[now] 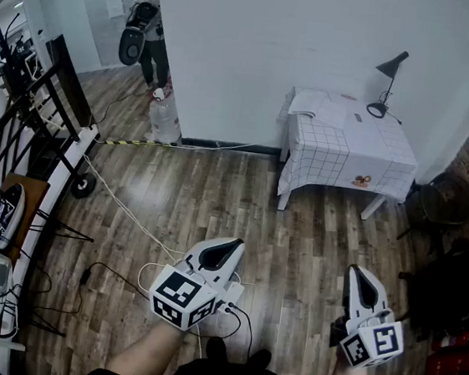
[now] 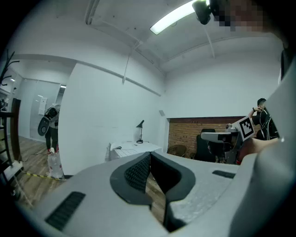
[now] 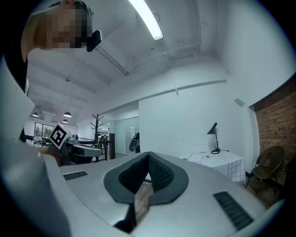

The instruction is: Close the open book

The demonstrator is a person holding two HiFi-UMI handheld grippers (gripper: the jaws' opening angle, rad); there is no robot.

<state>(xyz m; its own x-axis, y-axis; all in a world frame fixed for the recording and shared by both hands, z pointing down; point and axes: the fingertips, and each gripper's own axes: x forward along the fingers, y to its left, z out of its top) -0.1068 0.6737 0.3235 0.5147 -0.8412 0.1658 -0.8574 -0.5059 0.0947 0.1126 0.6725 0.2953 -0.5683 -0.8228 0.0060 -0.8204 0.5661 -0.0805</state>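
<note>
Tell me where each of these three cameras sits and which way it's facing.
Head view: on the person's head, looking steeply down at the wooden plank floor; both forearms, the left gripper and right gripper show.
Left gripper view: rides the left gripper, looking over its closed fingers at the white checked-cloth table.
Right gripper view: rides the right gripper, facing the same table over closed fingers.
Both gripper views share the table and its black desk lamp.

White book [image 1: 302, 108] – lying open, flat – at the table's [image 1: 348, 153] left end.
</note>
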